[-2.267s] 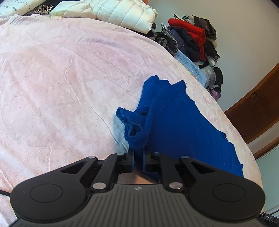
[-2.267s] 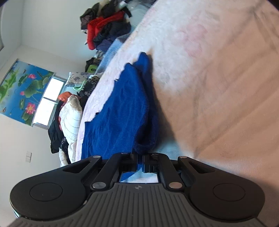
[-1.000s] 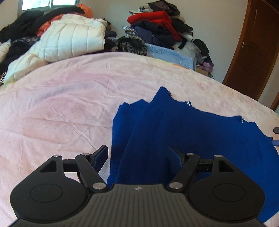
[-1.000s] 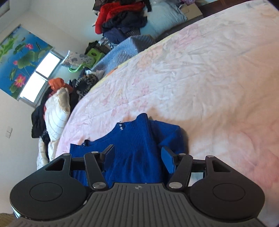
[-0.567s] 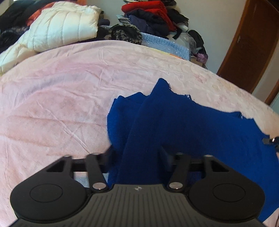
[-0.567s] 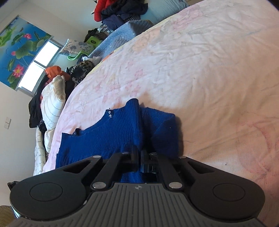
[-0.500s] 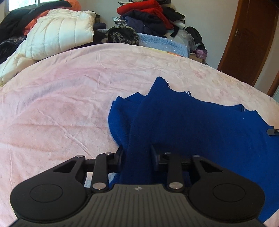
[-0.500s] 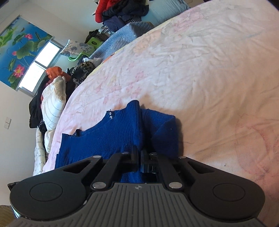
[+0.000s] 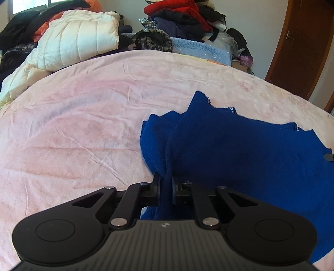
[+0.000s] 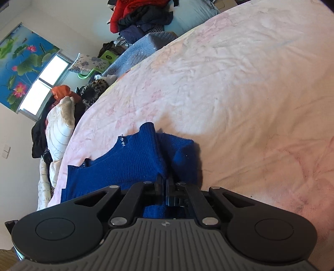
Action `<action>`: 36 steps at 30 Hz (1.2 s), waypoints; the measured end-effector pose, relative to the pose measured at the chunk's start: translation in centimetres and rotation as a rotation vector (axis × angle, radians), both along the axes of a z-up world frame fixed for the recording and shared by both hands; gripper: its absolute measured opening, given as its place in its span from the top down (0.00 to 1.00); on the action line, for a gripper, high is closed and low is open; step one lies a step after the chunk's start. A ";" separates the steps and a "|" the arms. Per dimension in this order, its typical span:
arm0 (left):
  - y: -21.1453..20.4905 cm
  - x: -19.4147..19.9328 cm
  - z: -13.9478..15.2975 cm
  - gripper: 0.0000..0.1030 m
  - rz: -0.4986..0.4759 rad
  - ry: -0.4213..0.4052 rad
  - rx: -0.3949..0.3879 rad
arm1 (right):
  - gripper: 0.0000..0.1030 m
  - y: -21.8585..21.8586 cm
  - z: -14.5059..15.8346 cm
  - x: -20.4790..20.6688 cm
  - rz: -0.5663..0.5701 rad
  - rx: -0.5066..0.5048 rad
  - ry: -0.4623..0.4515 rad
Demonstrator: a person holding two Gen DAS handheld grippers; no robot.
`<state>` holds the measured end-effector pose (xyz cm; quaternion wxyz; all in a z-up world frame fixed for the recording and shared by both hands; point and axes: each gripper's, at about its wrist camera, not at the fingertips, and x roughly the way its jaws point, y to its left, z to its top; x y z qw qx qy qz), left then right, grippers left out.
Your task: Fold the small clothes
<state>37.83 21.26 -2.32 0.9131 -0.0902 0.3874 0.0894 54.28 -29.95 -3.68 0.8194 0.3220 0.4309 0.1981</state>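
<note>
Both grippers are clamped on the blue sweater (image 9: pixel 240 146), which lies on the pink bedspread (image 9: pixel 83 125): the left gripper (image 9: pixel 166 187) and right gripper (image 10: pixel 165 185) each pinch a fold of knit; I'd lift evenly, keeping both edges level across the sweater

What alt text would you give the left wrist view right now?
The left gripper is shut on a fold of a blue knit sweater lying on a pink bedspread. Behind it sit a cream puffer jacket and piled clothes.
</note>
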 end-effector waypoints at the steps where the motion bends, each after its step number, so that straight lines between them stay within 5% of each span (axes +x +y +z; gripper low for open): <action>1: 0.2 -0.3 0.4 0.86 0.010 -0.019 0.006 | 0.85 -0.3 0.3 -0.1 -0.014 0.019 -0.001; 3: 0.5 -1.5 1.5 0.79 0.061 -0.065 0.044 | 0.77 -0.8 1.6 -0.9 -0.055 0.036 -0.061; 5: 0.8 -3.5 2.4 0.61 0.130 -0.114 0.072 | 0.64 -0.5 3.2 -2.0 -0.037 0.042 -0.113; 7: 1.3 -6.8 2.9 0.30 0.234 -0.180 0.050 | 0.60 0.9 4.5 -3.2 0.022 0.043 -0.148; 8: 1.4 -8.7 2.9 0.25 0.293 -0.208 0.015 | 0.60 2.1 5.0 -3.9 0.070 0.050 -0.163; 12: 1.5 -15.3 1.1 0.23 0.448 -0.253 -0.323 | 0.46 7.3 5.2 -6.0 0.234 0.138 -0.136; 16: 0.8 -16.7 -2.1 0.23 0.524 -0.224 -0.629 | 0.46 13.8 4.6 -7.1 0.372 0.157 -0.088; 21: 0.2 -13.3 -1.9 0.25 0.502 -0.260 -0.606 | 0.43 19.6 5.3 -7.1 0.431 0.123 -0.044; 24: -0.3 -11.2 -2.3 0.89 0.550 -0.162 -0.468 | 0.36 22.2 6.5 -6.2 0.450 0.087 -0.033; 29: -0.9 -11.1 -2.3 0.90 0.517 -0.168 -0.437 | 0.26 26.9 8.9 -4.6 0.545 -0.003 -0.052; 36: -7.6 -11.7 0.4 0.90 0.310 -0.282 -0.091 | 0.22 33.5 9.8 -1.8 0.659 -0.190 0.021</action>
